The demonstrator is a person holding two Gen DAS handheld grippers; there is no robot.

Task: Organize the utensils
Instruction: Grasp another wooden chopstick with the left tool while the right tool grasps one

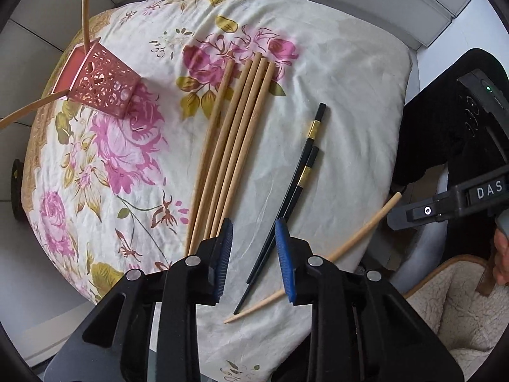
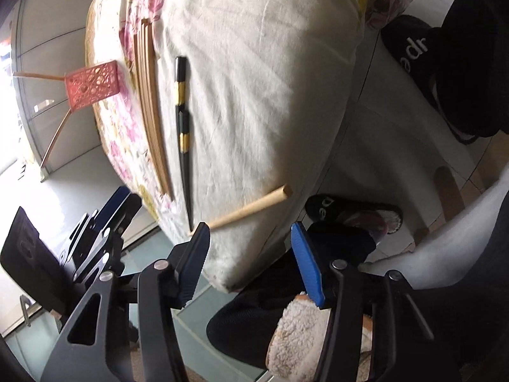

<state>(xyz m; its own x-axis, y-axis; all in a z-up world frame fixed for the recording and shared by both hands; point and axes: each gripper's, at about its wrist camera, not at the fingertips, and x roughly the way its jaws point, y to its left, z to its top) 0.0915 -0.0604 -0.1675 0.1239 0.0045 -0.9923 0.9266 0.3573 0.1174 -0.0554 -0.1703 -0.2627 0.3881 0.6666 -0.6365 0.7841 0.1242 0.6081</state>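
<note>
Upright, pink holder point(image 1: 103, 84); two wooden chopsticks point(image 1: 85, 6) inside

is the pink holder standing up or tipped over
Standing upright: the pink perforated holder rests on its base, opening upward, two wooden chopsticks sticking out.

Both views are evenly lit by soft daylight, and the shadows are faint. The left wrist view is sharp at its centre, where the tablecloth point(image 1: 334, 73) shows fine creases; fisheye distortion bends the floor tiles, and black vignette fills the corners. The right wrist view is softer, with motion blur smearing the pink holder point(image 2: 92, 87), and bright glare from the far left edge washes out that side of the floor
</note>
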